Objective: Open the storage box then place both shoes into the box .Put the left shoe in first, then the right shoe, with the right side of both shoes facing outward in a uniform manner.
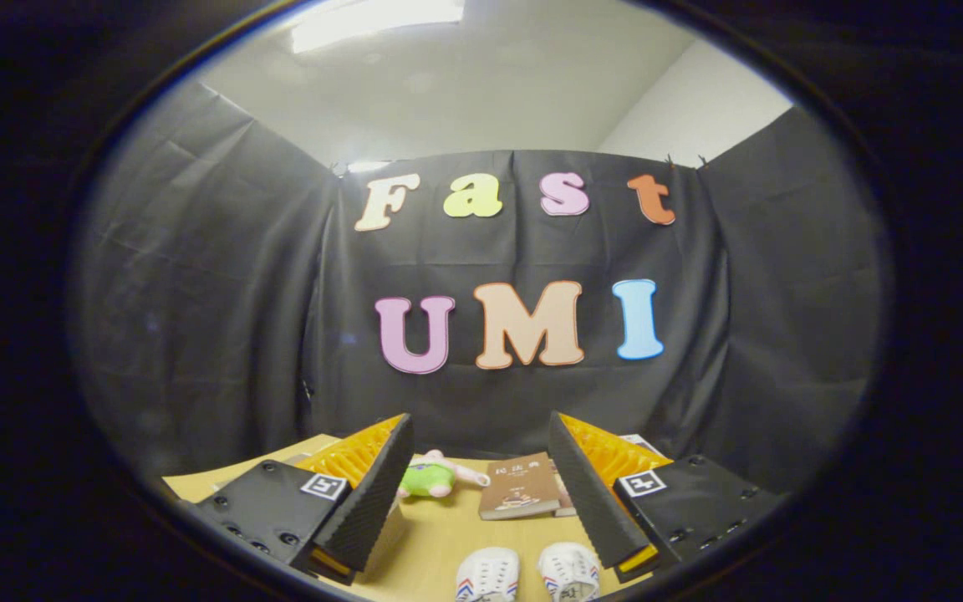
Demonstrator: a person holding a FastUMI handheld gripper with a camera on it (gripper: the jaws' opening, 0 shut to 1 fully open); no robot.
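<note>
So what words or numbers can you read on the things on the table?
None can be read.
Brown book: marks on its cover, too small and blurred.
White shoes: no readable lettering.
Green plush toy: none.
The open gripper bears square black-and-white tags, a pattern, not words.

Ahead of the hand-held gripper (481, 493), out on the pale wooden worktop (440, 535), a small plush toy (431, 478), green with pink limbs, lies just beyond the left finger. Beside it, closer to the right finger, a brown book (522, 487) rests flat, cover up, another book's edge peeking from beneath. Behind both hangs the black cloth wall (222, 284), creased. Overhead, white ceiling (481, 92) with a bright light panel (377, 21).
</note>
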